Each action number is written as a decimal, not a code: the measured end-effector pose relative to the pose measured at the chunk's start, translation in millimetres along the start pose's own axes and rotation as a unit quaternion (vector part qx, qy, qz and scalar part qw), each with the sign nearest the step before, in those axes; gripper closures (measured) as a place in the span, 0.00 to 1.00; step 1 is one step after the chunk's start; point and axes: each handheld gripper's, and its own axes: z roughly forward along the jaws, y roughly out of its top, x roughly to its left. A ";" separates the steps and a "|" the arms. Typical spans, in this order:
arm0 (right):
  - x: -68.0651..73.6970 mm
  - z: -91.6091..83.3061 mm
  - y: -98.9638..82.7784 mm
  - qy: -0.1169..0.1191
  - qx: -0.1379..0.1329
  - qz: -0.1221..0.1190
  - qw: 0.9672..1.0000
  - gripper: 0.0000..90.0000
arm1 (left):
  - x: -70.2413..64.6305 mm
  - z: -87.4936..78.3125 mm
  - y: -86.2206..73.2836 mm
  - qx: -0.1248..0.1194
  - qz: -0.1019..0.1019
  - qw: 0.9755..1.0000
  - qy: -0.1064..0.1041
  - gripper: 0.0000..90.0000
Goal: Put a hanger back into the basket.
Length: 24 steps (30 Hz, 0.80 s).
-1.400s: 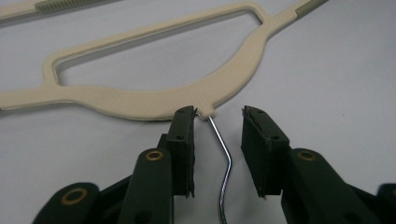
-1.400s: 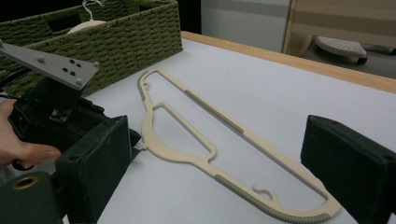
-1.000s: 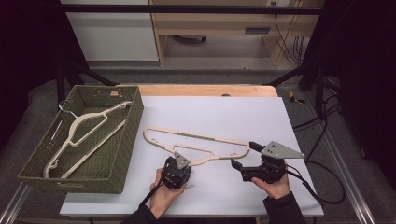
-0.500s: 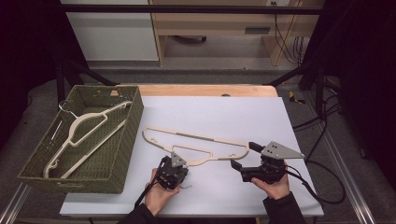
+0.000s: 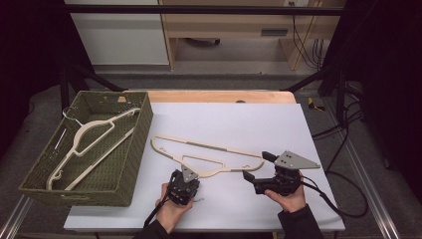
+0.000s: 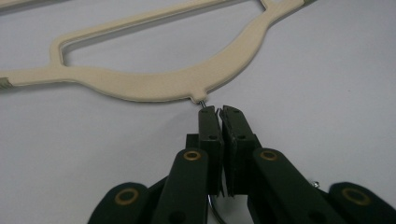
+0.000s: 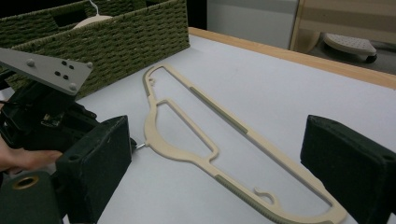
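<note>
Cream plastic hanger, flat on white table, hook clamped

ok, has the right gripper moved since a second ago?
No. The right gripper sits at the same spot beside the table's right edge, jaws open by the hanger's end.

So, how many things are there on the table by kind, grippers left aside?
Cream plastic hangers: 2, one flat on the white table top, one in the basket
Green woven basket: 1
Total: 3
</note>
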 end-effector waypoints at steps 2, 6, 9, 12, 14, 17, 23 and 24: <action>2.1 3.0 0.5 0.002 0.001 0.002 1.000 0.10 | -1.1 -0.1 0.1 0.001 0.003 1.000 0.003 0.97; 7.1 11.4 -0.8 0.013 0.012 -0.004 1.000 0.11 | 0.2 -0.4 0.1 0.000 0.003 1.000 -0.001 0.98; 10.8 22.7 -3.9 0.021 0.026 -0.007 0.999 0.11 | 3.5 -2.0 2.1 0.004 0.002 1.000 -0.013 0.98; 14.7 36.8 -8.3 0.027 0.047 -0.016 0.998 0.11 | 5.7 -7.5 5.6 0.002 0.008 1.000 -0.018 0.99; 16.5 47.0 -10.6 0.030 0.059 -0.018 0.998 0.12 | 6.6 -11.6 9.0 0.004 0.015 1.000 -0.017 0.99; 19.9 62.9 -11.9 0.038 0.070 -0.024 0.997 0.13 | 8.5 -15.9 13.3 0.010 0.022 1.000 -0.016 0.99; 30.5 93.4 -16.0 0.059 0.091 -0.044 0.993 0.17 | 13.3 -32.8 25.2 0.006 0.042 0.999 -0.014 0.99; 31.7 97.2 -16.4 0.061 0.093 -0.046 0.993 0.18 | 13.3 -34.6 27.2 0.004 0.040 0.999 -0.013 0.99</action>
